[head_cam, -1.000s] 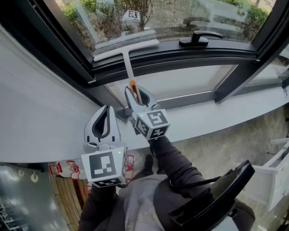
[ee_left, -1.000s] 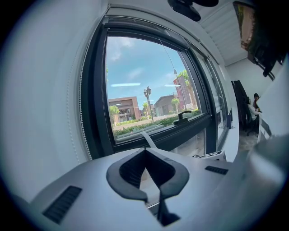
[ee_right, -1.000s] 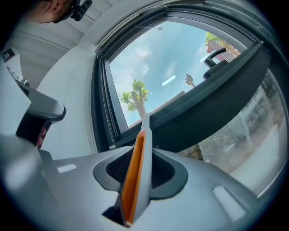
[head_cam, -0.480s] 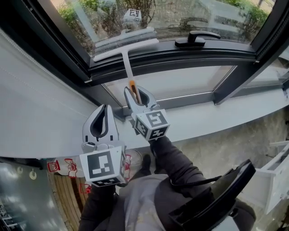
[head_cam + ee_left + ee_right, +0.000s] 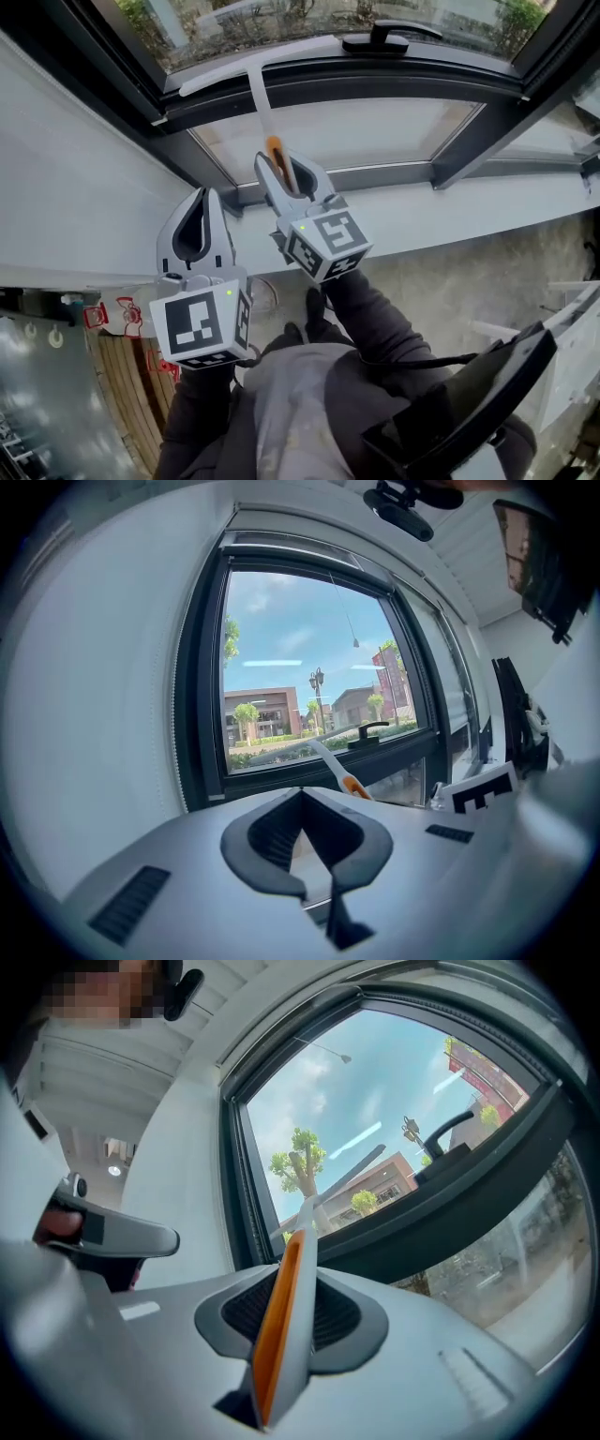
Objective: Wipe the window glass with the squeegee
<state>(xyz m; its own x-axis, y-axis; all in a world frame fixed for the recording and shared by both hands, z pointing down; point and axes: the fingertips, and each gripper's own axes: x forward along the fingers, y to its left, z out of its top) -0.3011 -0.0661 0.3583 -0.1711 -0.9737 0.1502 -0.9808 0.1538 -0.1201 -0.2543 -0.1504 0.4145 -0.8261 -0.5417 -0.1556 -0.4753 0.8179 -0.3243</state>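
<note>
A white squeegee (image 5: 262, 94) with an orange grip reaches up to the window glass (image 5: 309, 14), its blade lying along the bottom of the pane by the dark frame. My right gripper (image 5: 282, 174) is shut on the orange end of the handle; in the right gripper view the handle (image 5: 284, 1321) runs up between the jaws. My left gripper (image 5: 203, 200) hangs lower left of it, shut and empty, below the sill. In the left gripper view its jaws (image 5: 300, 801) meet with nothing held, and the squeegee (image 5: 336, 769) shows beyond them.
A black window handle (image 5: 379, 38) sits on the dark frame (image 5: 394, 80) right of the blade. A lower glass pane (image 5: 347, 131) and a white sill (image 5: 487, 206) lie beneath. A white wall (image 5: 75, 187) fills the left. The person's dark sleeves are below.
The head view has tilted down, so the window sits higher in the picture. The right gripper still holds the squeegee with its blade at the bottom of the pane; the left stays beside it.
</note>
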